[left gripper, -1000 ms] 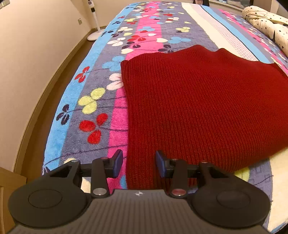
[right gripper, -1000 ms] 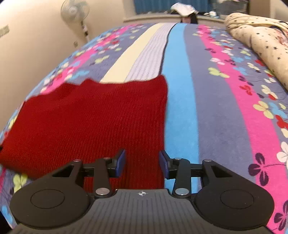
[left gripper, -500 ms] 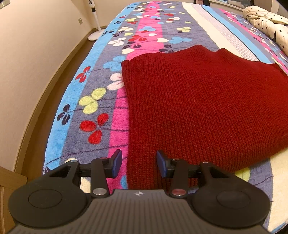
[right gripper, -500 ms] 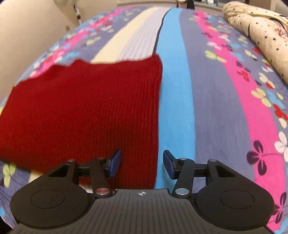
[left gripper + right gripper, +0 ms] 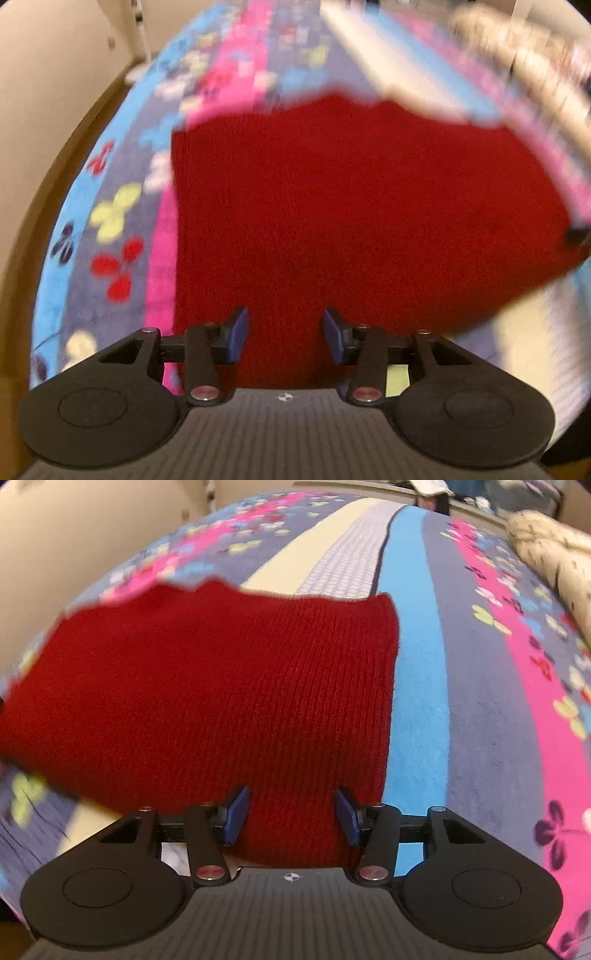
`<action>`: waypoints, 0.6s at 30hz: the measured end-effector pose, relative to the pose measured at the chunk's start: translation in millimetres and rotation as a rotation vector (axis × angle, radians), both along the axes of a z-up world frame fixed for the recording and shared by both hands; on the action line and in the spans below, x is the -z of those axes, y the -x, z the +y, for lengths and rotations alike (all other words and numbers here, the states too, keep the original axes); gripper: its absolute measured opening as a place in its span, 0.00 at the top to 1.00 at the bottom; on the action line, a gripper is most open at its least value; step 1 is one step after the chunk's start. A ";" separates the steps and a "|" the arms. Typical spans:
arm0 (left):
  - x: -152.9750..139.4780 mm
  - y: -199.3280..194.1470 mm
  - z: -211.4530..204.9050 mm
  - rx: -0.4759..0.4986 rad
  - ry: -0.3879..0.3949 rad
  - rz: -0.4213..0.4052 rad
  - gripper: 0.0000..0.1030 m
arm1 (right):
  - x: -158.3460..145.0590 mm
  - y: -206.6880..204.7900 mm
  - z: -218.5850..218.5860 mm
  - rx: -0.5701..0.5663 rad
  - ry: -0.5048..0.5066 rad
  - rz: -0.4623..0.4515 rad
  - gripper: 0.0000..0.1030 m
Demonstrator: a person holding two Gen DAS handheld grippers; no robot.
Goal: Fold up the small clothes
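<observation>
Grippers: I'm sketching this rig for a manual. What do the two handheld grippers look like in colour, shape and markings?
Both look alike. The left gripper and right gripper are matte black, each with a ribbed grey-black body bearing a small white crosshair mark. Two round black discs flank angular linkage arms with silver and reddish pivot pins. The fingers carry blue pads. No cables or sleeves show.

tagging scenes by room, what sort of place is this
Most likely a bedroom: a bed under a flowered striped blanket, a red knit spread on it, and a starred duvet bunched at the far side.
</observation>
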State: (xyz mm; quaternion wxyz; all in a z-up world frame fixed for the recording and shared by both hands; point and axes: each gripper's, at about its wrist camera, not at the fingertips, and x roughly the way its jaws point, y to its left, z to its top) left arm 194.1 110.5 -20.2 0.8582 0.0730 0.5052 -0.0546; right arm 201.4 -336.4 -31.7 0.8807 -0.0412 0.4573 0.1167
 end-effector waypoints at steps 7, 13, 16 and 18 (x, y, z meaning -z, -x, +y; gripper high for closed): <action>-29.6 0.3 11.0 -0.048 0.099 -0.152 0.51 | -23.7 7.1 -12.0 0.075 -0.094 -0.140 0.47; -50.3 0.6 20.3 -0.113 0.097 -0.285 0.27 | -47.8 16.6 -17.7 0.168 -0.139 -0.305 0.47; -56.9 2.7 18.7 -0.115 0.091 -0.330 0.21 | -54.2 21.3 -16.0 0.205 -0.158 -0.338 0.46; -58.9 5.7 15.1 -0.103 0.075 -0.348 0.20 | -55.2 23.5 -11.3 0.215 -0.166 -0.324 0.46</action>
